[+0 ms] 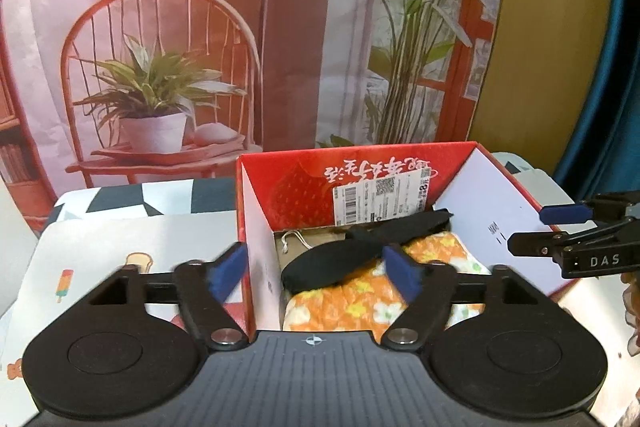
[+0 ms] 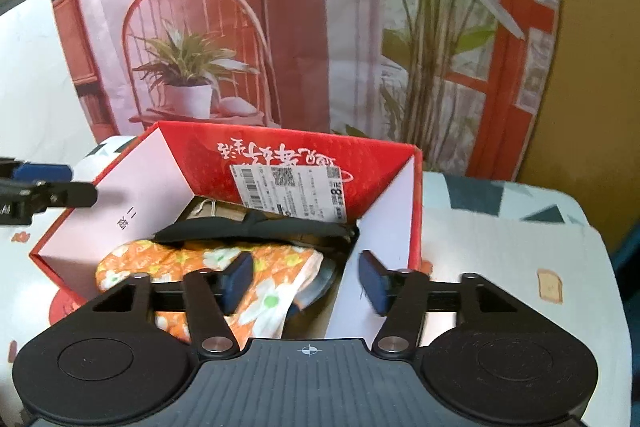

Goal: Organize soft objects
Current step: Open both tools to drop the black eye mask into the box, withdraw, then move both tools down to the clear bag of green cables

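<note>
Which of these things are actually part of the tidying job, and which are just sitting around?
Part of the job:
red cardboard box
orange floral cloth, in the box
black fabric strap, lying over it
left gripper, open
right gripper, open

Just there:
white shipping label on the box
printed cartoon tablecloth
backdrop poster of chair and plants

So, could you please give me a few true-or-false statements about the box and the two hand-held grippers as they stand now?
1. The red box stands open. True.
2. The orange floral cloth lies on the table outside the box. False: it lies inside the box.
3. A black fabric piece lies over the floral cloth. True.
4. The left hand-held gripper is shut on the floral cloth. False: its jaws are open, holding nothing.
5. The right hand-held gripper is open. True.
</note>
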### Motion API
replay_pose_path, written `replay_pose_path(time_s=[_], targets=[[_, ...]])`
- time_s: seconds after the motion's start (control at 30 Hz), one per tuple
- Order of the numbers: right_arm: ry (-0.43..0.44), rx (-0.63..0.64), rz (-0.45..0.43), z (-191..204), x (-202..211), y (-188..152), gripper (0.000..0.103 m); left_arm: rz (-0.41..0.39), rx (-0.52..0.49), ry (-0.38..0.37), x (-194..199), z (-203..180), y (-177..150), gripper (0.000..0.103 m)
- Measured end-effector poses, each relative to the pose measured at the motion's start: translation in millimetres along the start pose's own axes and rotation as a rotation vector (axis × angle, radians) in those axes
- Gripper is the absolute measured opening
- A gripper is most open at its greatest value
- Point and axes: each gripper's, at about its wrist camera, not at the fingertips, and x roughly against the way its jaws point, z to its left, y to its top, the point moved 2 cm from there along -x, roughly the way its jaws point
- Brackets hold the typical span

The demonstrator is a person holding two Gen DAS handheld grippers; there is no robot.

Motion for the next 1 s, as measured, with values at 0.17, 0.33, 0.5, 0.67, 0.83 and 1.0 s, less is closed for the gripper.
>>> replay_pose_path(time_s=[0.17,0.33,0.5,0.67,0.83,1.0], targets=[[-0.012,-0.021,-0.016,8,23,-12,0.094,-0.03,0.029,-0.02,29,-1,-10,0.101],[0.004,-0.033,-0.044,19,47,-25,0.102,-0.054,0.036,-0.022,59,-6,-27,0.103],[0.012,-0.02,-0.064,33,64,-43,0.102,-0.049,0.054,-0.018,77,-11,-48,0.103],[0.038,-0.039,-0.076,46,77,-66,0.102,-0.031,0.064,0.004,89,-13,-71,0.103],[0.033,-0.033,-0.084,58,83,-88,0.102,-0.017,0.074,0.014,95,-15,-90,0.103],[0.03,-0.052,-0.082,65,85,-113,0.102,-0.004,0.09,0.014,99,-18,-104,0.103]])
